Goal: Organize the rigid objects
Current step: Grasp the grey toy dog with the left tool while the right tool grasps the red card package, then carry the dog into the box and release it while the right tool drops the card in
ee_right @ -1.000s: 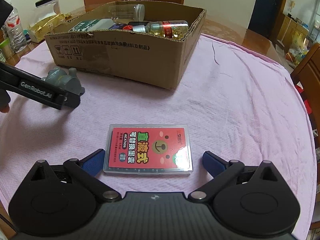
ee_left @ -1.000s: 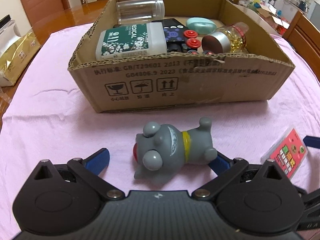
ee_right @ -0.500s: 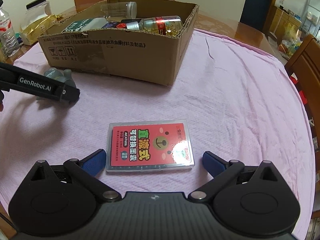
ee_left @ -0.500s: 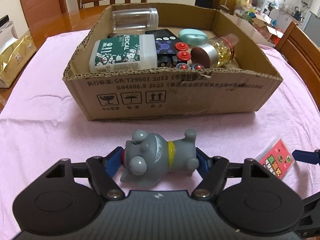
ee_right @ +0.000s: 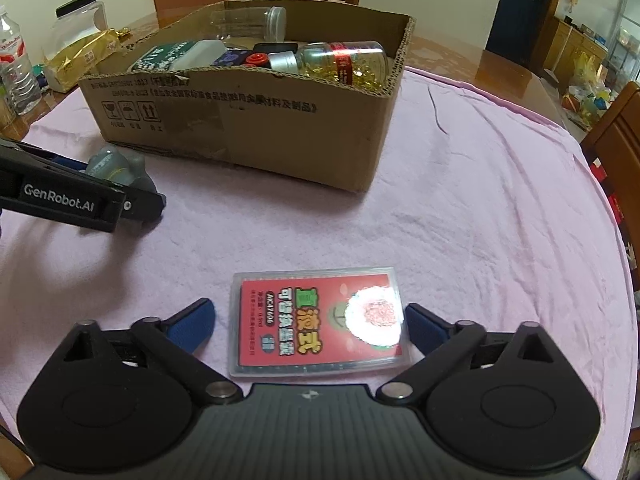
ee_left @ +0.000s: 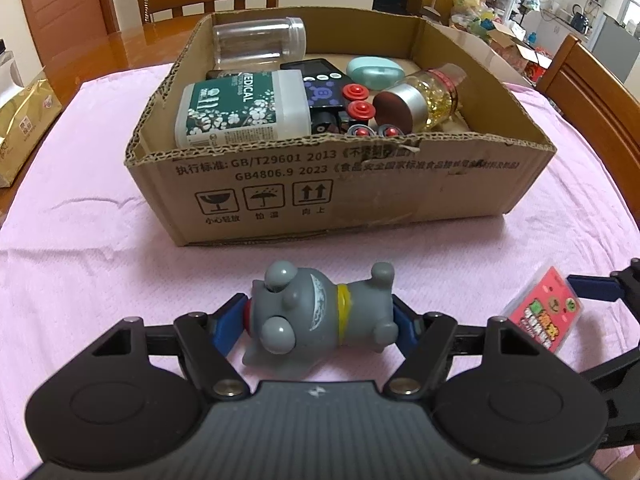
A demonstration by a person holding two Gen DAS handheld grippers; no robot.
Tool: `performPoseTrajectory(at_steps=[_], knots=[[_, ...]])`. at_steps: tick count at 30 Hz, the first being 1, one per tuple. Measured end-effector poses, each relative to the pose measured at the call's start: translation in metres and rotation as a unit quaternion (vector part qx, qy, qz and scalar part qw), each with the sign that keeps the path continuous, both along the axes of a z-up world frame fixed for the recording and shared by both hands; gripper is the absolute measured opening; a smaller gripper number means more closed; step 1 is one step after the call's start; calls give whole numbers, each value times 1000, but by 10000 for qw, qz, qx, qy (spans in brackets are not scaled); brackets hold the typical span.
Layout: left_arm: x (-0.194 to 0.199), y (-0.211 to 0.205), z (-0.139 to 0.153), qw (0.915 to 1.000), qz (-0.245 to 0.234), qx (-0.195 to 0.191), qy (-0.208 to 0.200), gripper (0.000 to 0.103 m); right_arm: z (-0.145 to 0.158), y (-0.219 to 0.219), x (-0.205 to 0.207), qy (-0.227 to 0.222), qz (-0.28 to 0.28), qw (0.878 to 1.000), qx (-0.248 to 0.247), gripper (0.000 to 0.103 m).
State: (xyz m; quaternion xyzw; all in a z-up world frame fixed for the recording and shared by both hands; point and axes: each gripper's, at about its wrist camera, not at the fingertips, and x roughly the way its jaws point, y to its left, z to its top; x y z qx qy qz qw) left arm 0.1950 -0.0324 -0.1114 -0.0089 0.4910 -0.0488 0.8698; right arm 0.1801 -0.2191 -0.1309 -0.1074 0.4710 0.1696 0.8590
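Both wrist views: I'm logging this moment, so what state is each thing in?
Left gripper: shut on the toy dog, jaws just closed.
Toy dog: on its side on the cloth.
Right gripper: open, closing around the card case.
Card case: flat.
Box: open-topped.

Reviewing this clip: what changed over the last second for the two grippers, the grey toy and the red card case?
The left gripper closed from wide open onto the grey toy dog, its pads now pressing head and rear. The right gripper has just begun closing around the red card case; a gap remains on its left side. The toy, the case and the cardboard box lie where they were.
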Motion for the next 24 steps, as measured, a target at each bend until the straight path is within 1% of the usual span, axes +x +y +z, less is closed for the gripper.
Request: performPoseTrajectory(at_steps=[1,3,7,13,20,24], knots=[[0,1,0,10000,-31,-16,17,72,1,1,0,-1,23,10000,8,93],[0,1,1,9999,-114,-14,38,71,4,2,-1,17,90,10000,-2,93],[-1,3,3,9994,-327,-6,103,71,5,2,-1,103,46,9999,-60,92],[-7,7,14,9974,-704,46,148,71,16,-1,-1,121,98,9998,-101,92],[-11,11,47,9918,-1267,165,89,71,43,-7,-2,16,281,9996,-1,92],[-7,9,71,9883,-1511,211,-66,71,60,-9,-2,-55,390,9992,91,92]])
